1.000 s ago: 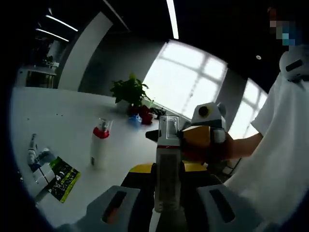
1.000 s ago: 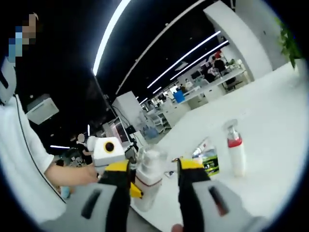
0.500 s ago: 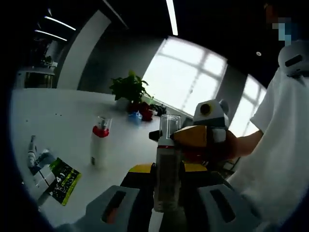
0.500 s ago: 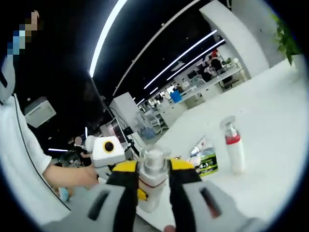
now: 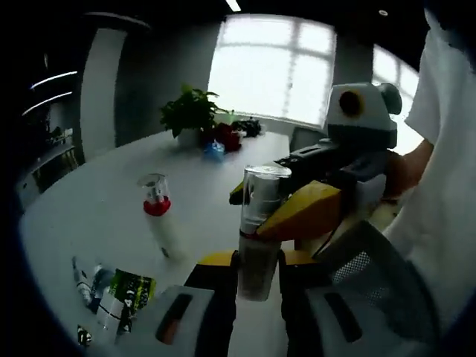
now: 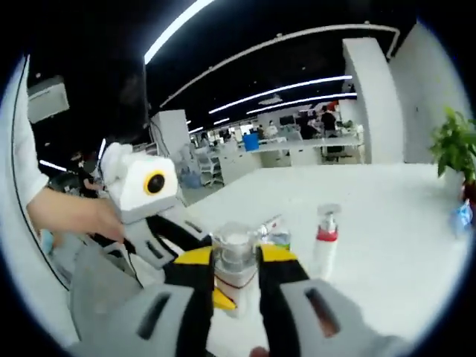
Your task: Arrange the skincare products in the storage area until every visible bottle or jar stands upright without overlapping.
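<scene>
My right gripper (image 6: 235, 266) has closed its fingers (image 6: 277, 256) on the neck of the clear-capped bottle (image 5: 256, 223), which a second ago it only straddled, while my left gripper (image 5: 256, 260) stays clamped on the body, holding it upright above the counter (image 5: 97, 208). I judge this a handover. The red-collared pump bottle (image 5: 160, 223) stands beyond; the tubes and green packet (image 5: 123, 294) lie flat, unsorted.

Both tools, left (image 5: 256, 271) and right (image 6: 236, 279), clamp one bottle (image 5: 258, 230).
</scene>
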Tool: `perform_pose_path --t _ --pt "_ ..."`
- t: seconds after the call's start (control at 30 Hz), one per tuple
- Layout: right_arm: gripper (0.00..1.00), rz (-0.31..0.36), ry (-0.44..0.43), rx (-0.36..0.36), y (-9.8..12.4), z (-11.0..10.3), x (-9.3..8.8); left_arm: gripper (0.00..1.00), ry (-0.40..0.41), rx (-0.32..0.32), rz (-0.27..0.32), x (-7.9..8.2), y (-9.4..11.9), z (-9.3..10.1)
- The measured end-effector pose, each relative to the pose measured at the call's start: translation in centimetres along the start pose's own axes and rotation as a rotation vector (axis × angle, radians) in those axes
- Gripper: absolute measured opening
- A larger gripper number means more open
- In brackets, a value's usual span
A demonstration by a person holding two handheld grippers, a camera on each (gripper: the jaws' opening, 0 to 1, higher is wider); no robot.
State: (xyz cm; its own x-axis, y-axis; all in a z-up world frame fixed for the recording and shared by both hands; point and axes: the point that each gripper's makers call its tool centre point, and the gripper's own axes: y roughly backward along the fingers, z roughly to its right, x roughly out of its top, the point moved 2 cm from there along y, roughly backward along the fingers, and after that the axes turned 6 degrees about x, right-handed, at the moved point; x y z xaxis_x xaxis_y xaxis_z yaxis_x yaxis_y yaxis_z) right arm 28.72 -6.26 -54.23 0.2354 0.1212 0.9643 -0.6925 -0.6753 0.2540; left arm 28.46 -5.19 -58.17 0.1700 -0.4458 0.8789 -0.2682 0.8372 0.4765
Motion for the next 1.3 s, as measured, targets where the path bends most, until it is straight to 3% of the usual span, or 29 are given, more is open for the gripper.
perform_pose_path --t 0.13,0.37,0.97,1.3 --pt "0.22 -0.017 0.035 -0.072 0.0 0.8 -0.3 0.18 -0.085 0.058 -0.041 -0.2 -1.0 -0.5" --pt "0.22 -0.073 0.057 -0.133 -0.5 1.8 -1.8 0.18 -0.051 0.058 -0.067 -1.2 -2.8 -0.9" --pt "0.21 -0.197 0.002 -0.165 -2.4 5.7 -6.8 0.17 -0.005 0.066 -0.127 -5.0 -7.6 -2.9" --pt "0.21 -0.232 -0.009 -0.17 -3.5 7.0 -8.5 0.17 -0.01 0.069 -0.149 -6.4 -9.1 -4.2"
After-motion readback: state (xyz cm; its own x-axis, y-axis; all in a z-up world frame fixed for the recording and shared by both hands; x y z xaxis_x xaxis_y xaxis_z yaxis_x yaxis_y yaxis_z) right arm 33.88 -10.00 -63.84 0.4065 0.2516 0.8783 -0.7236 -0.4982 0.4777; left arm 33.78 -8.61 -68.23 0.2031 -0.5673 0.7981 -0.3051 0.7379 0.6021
